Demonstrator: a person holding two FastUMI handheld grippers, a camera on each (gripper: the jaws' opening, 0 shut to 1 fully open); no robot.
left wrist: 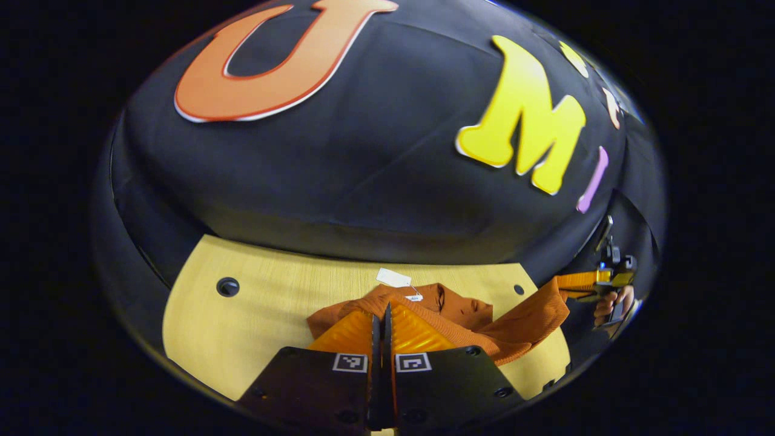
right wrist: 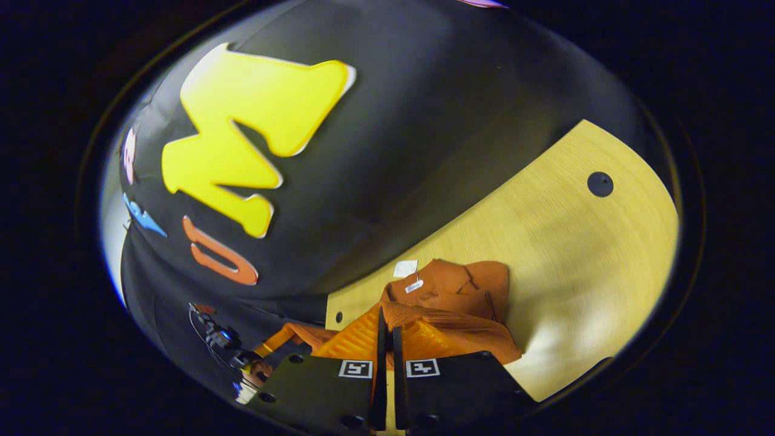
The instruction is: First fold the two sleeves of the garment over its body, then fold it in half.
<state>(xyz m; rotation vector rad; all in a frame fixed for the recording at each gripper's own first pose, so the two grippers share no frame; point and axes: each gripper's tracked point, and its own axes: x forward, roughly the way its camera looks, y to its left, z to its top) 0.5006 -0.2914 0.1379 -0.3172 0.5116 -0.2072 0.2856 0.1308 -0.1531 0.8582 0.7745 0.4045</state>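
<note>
**With Both Hems Lifted: Fold-in-Half in Progress**

As the garment (left wrist: 460, 315) lies bunched on the surface (left wrist: 260, 303) with its collar end and a white tag (left wrist: 393, 277) toward the booth wall, I hold its near edge raised so it can be carried over the body. The sleeves look already tucked in, so I judge this to be the halving step.

My left hand-held gripper (left wrist: 381, 330) is closed, its fingers nearly together with cloth pinched between them. My right hand-held gripper (right wrist: 387, 339) is closed likewise on the fabric edge. In the left gripper view, the right one appears farther off, pulling a stretch of cloth taut; this spacing keeps the edge straight.

Both grips sit at the hem so the fold line falls across the middle.
</note>
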